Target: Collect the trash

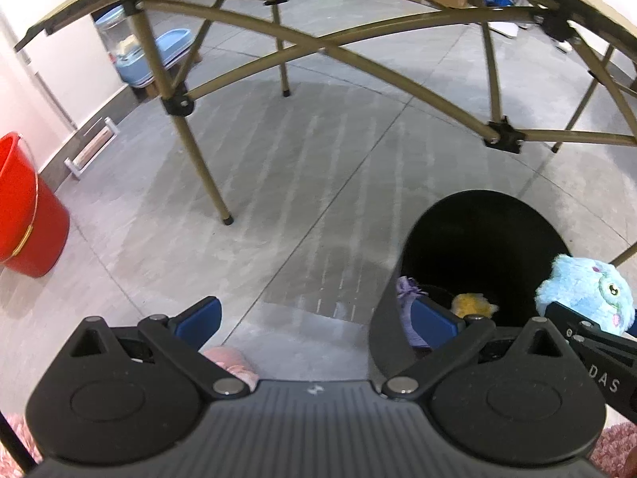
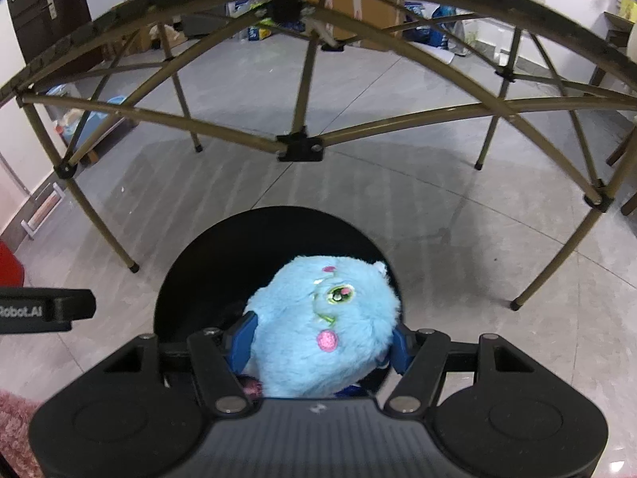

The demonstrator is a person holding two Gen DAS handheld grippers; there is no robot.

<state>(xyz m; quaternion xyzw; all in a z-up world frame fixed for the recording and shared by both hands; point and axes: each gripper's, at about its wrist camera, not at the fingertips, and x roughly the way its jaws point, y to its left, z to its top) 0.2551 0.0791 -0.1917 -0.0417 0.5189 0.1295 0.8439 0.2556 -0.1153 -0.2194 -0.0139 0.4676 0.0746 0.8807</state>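
Right tool (image 2: 320,342) clenched on a blue plush toy (image 2: 322,326), held directly above the open mouth of the black bin (image 2: 191,271). Left tool (image 1: 314,318) released, nothing between its blue pads, just beside the bin. Purple (image 1: 408,290) and yellow (image 1: 471,304) items lay inside the bin. Folding surface's frame (image 2: 300,145) stood beyond the bin.

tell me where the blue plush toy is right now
The blue plush toy sits clamped in the right gripper, over the black bin's open mouth, bottom centre of the right wrist view.
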